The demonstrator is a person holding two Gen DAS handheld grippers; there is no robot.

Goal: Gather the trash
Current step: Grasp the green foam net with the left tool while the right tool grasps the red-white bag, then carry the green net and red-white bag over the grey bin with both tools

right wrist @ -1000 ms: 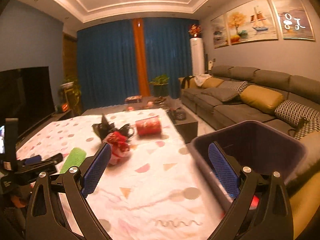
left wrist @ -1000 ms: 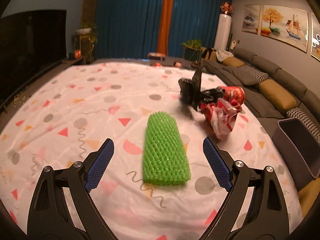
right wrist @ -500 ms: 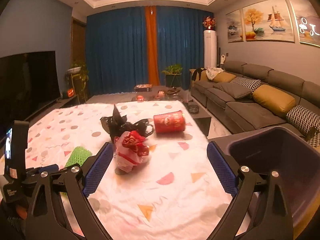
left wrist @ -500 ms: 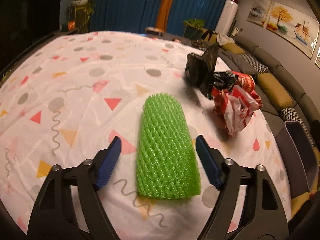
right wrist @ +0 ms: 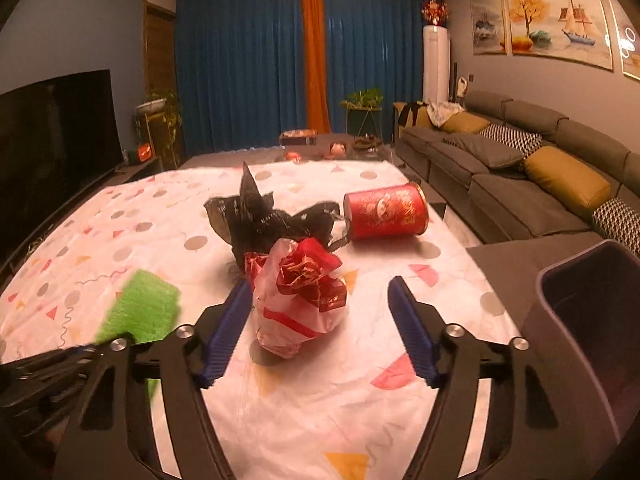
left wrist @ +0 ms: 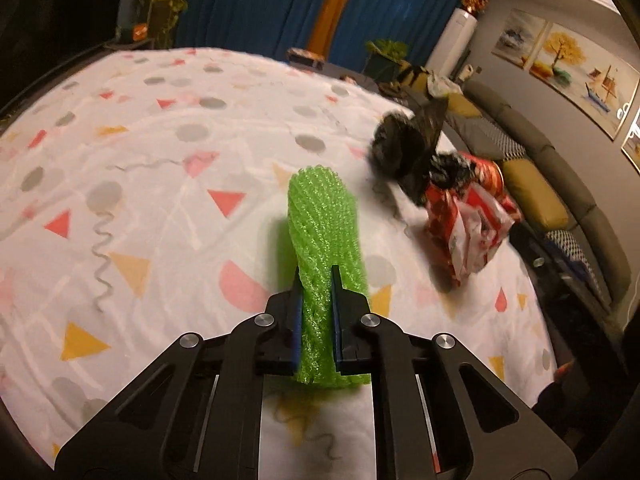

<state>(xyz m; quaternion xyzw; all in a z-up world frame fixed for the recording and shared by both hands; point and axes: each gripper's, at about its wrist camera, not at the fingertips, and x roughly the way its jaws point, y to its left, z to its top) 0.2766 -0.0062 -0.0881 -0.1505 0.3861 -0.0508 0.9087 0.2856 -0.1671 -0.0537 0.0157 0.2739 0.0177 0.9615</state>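
My left gripper (left wrist: 316, 280) is shut on a green foam net sleeve (left wrist: 324, 224), squeezing its near end and holding it over the patterned tablecloth (left wrist: 160, 184). The sleeve also shows in the right wrist view (right wrist: 140, 308). My right gripper (right wrist: 320, 292) is open, its jaws on either side of a crumpled red-and-white plastic bag (right wrist: 300, 300), which also shows in the left wrist view (left wrist: 468, 228). Behind the bag lie a crumpled black plastic bag (right wrist: 264, 220) and a red can (right wrist: 386, 210) on its side.
A dark grey bin (right wrist: 592, 336) stands off the table's right edge. A grey sofa (right wrist: 520, 168) with cushions runs along the right wall. A TV (right wrist: 52, 148) stands at the left, blue curtains at the back.
My left gripper has closed on the green foam sleeve and lifted it. My right gripper has moved forward and left from the bin to the red-and-white bag.
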